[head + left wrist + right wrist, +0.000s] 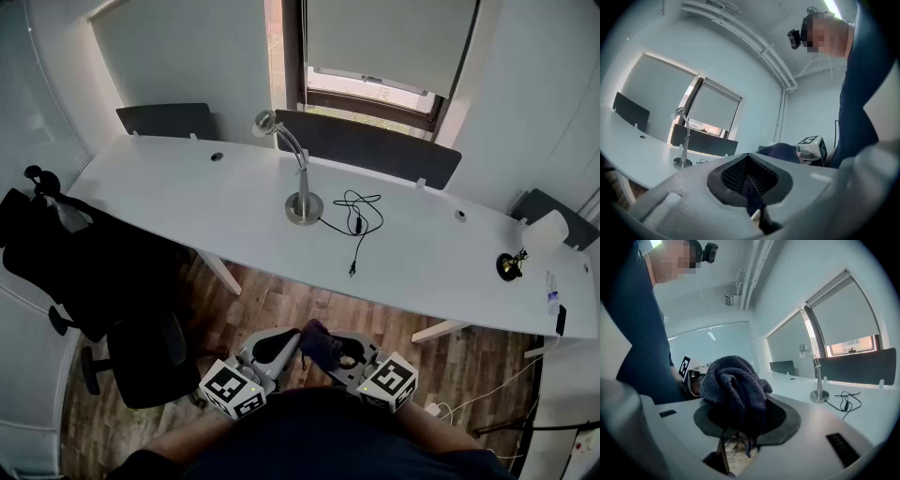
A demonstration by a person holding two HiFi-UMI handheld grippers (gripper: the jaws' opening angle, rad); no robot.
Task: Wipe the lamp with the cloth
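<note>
The silver gooseneck lamp (302,204) stands on the white desk (187,192), far ahead of both grippers; it also shows in the left gripper view (683,143) and the right gripper view (817,378). A dark blue cloth (319,341) is bunched between the jaws of my right gripper (341,356), which is shut on it, close to my body above the floor. In the right gripper view the cloth (733,390) bulges over the pads. My left gripper (284,347) is held beside it with its jaws together (749,182); from there the cloth (780,151) lies just to the right.
The lamp's black cable (358,217) trails loose on the desk. A black office chair (89,267) draped with dark fabric stands at the left. Dark divider panels (375,148) line the desk's far edge. A small black object (509,266) and a phone (561,320) sit at the right end.
</note>
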